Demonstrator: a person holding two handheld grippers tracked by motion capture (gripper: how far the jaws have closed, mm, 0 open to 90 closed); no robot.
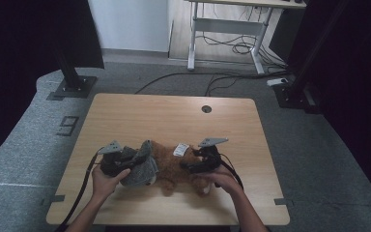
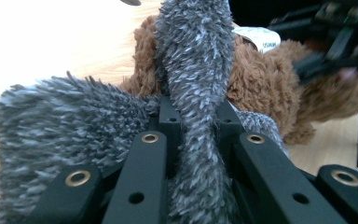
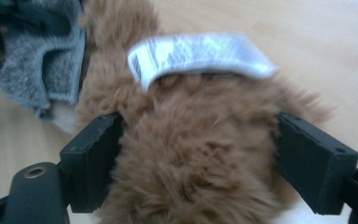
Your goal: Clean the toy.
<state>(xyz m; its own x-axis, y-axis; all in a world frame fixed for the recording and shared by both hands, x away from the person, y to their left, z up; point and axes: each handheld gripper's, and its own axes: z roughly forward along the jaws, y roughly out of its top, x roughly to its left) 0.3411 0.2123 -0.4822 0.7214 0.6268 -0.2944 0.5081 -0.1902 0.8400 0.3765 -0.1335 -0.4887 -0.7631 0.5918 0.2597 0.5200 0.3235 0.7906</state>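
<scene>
High view: white tag [image 1: 181, 149] on brown plush [image 1: 174, 166]; wooden table [image 1: 140, 116].

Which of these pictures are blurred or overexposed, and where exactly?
High view: dim, dark at the sides, fairly sharp. Left gripper view: the table is glared to near white at upper left; the grey fuzzy cloth is sharp, the right gripper behind is blurred. Right gripper view: soft overall; the white label on the brown plush toy is unreadable.

Dim and murky from above, black at both sides. Washed-out glare on the worktop [image 2: 51, 42] up close. Soft blur over the brown fur [image 3: 191, 158] and white tag [image 3: 200, 53].
</scene>
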